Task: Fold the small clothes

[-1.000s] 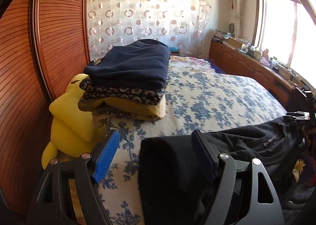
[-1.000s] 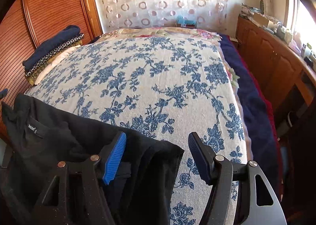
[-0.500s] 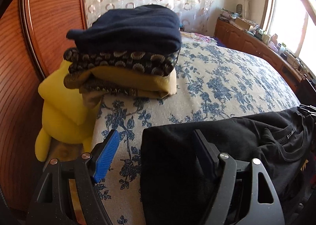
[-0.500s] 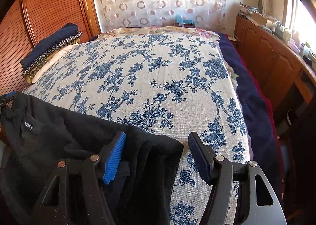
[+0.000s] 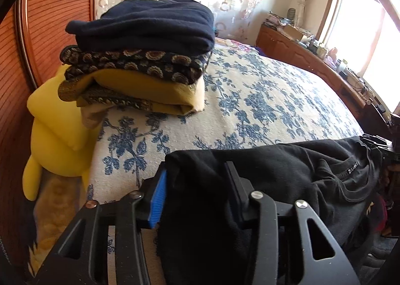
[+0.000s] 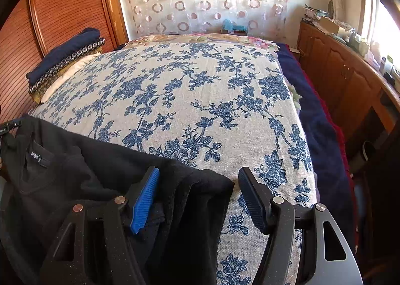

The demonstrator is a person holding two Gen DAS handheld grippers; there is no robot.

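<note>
A black top (image 5: 287,180) lies across the near edge of the bed, neck label showing; it also shows in the right wrist view (image 6: 82,175). My left gripper (image 5: 197,190) has narrowed its jaws onto the top's left corner, the cloth pinched between the blue pad and the black finger. My right gripper (image 6: 200,200) is open, its jaws wide apart around the top's right corner, with the cloth lying between them and not squeezed.
The bed (image 6: 200,100) has a blue floral cover. A stack of folded clothes (image 5: 140,55) sits at its far left corner, also in the right wrist view (image 6: 65,60). A yellow plush (image 5: 55,130) sits beside it. A wooden cabinet (image 6: 350,80) runs along the right.
The left gripper's jaws have closed in on the black top's corner. The left gripper moved forward toward the stack. The right gripper barely moved and stays open.
</note>
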